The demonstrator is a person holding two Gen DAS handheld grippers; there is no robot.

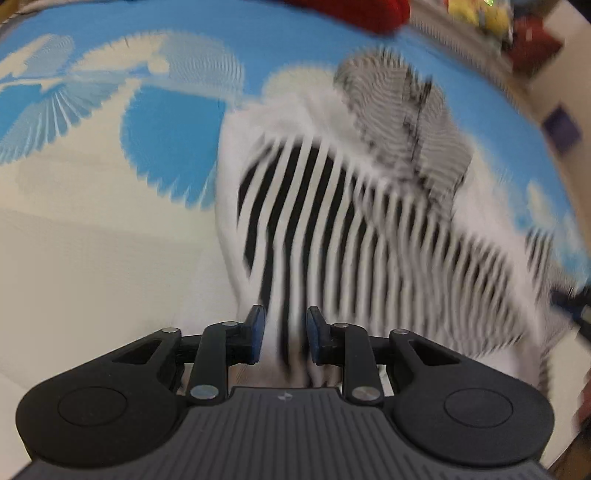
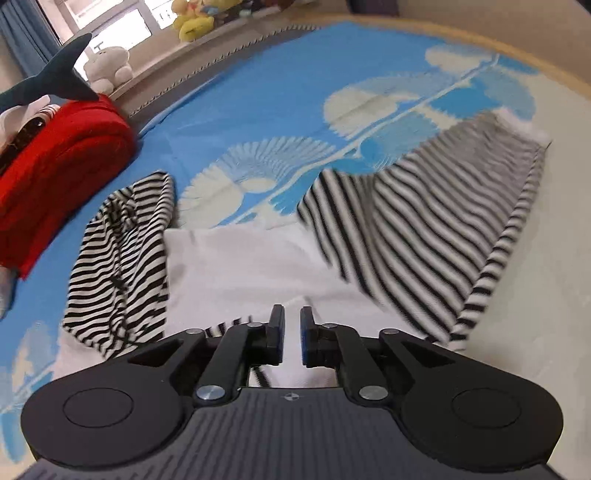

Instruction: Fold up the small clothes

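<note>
- In my left wrist view, the left hand-held gripper (image 1: 284, 334) sat at the bottom centre, and I saw a bunched fold of the striped shirt (image 1: 332, 206) running between its blue pads; the jaws stood narrow and seemed to pinch the cloth.
- That shirt, black-and-white striped with a plain white part, rose from the jaws toward the upper right of the frame, heavily blurred.
- Behind it lay the blue and cream blanket (image 1: 110, 184), filling the left half and top of the view.
- A red cushion (image 1: 354, 13) showed at the top edge, right of centre.
- In my right wrist view, the right hand-held gripper (image 2: 291, 338) was at the bottom centre, its jaws narrow with a slim gap and nothing pressed between the pads.
- Under and beyond it the striped shirt (image 2: 424, 221) lay spread on the blanket (image 2: 258, 92): a white panel in the middle, one striped part at the left, a larger striped part reaching to the upper right.
- The red cushion (image 2: 55, 173) rested on the blanket at the left edge, apart from the shirt.
- A shark toy (image 2: 55, 79) lay above the cushion at the upper left, and a white plush toy (image 2: 109, 68) stood just to its right.
</note>
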